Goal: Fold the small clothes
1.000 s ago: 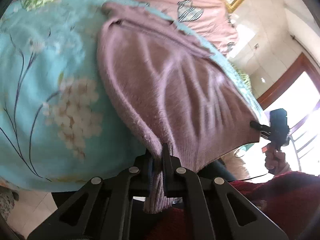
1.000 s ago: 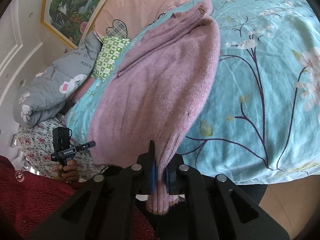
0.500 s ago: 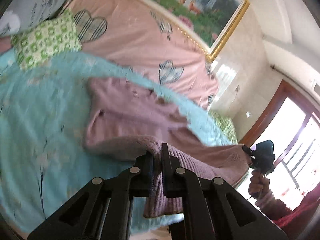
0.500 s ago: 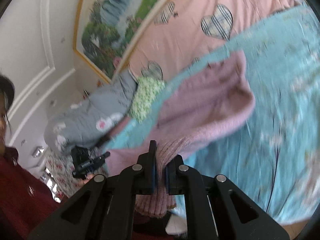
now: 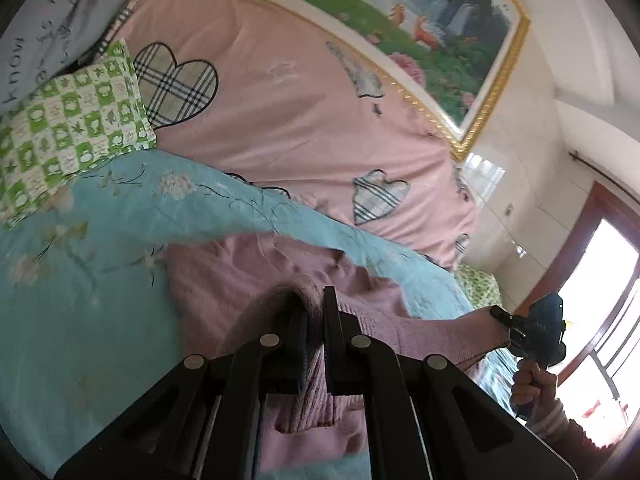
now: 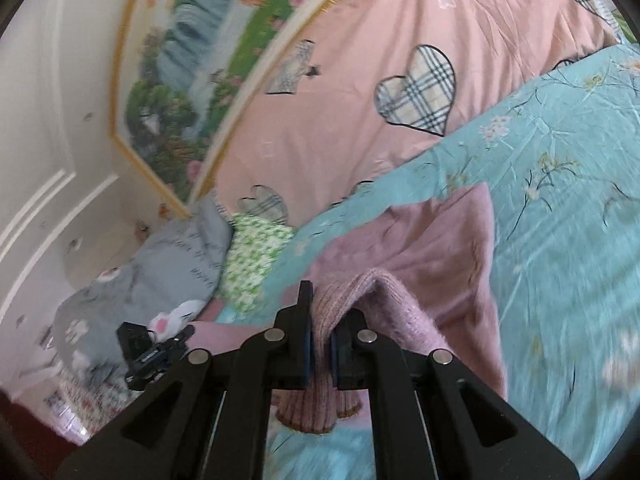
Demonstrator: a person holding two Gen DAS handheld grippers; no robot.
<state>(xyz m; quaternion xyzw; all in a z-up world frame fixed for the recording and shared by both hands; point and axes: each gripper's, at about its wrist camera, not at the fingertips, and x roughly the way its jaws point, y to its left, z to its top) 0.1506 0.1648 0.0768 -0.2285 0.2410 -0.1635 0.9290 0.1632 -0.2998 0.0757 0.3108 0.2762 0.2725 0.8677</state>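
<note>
A mauve knit sweater (image 5: 240, 280) lies on the turquoise floral bedspread (image 5: 80, 300). My left gripper (image 5: 316, 308) is shut on the ribbed hem at one corner, lifted over the body of the sweater. My right gripper (image 6: 320, 312) is shut on the other hem corner of the sweater (image 6: 432, 248). The hem stretches between both grippers; the right gripper shows in the left wrist view (image 5: 536, 332), and the left gripper shows in the right wrist view (image 6: 152, 356). The sweater's near part is hidden under the grippers.
A pink quilt with plaid hearts (image 5: 300, 112) lies behind the bedspread. A green checked pillow (image 5: 68, 120) and grey folded duvet (image 6: 168, 256) sit at the bed's left end. A framed landscape picture (image 5: 420, 20) hangs on the wall. A bright window (image 5: 600, 300) is at right.
Both grippers have lifted the sweater's hem off the bed edge and carried it forward over the sweater toward the collar. The views tilted up from the bed to the wall.
</note>
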